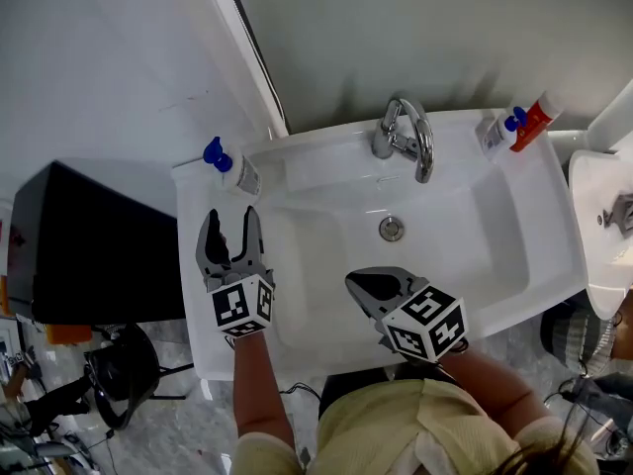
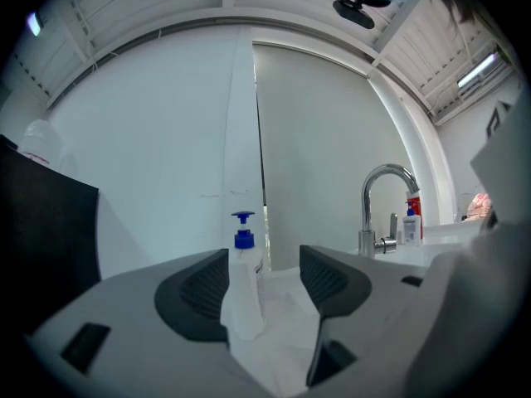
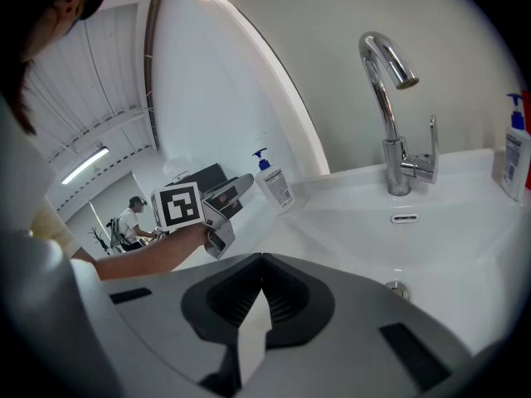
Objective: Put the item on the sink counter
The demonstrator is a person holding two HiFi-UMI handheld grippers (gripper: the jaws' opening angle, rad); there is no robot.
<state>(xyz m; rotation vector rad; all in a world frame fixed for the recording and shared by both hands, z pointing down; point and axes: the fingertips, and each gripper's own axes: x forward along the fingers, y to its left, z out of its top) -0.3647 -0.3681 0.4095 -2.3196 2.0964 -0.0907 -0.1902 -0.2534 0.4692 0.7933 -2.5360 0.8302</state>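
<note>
A white pump bottle with a blue top stands upright on the back left corner of the white sink counter. My left gripper hovers over the counter's left side just short of the bottle, open and holding nothing. In the left gripper view the bottle shows ahead in the gap of the left gripper, apart from both fingers. My right gripper is over the front of the basin, shut and empty. The right gripper view shows the right gripper, with its jaws closed together, and the bottle.
A chrome faucet rises at the back of the basin, with a drain below it. A second pump bottle and a red-and-white tube stand at the back right. A black cabinet is at the left, another white basin at the right.
</note>
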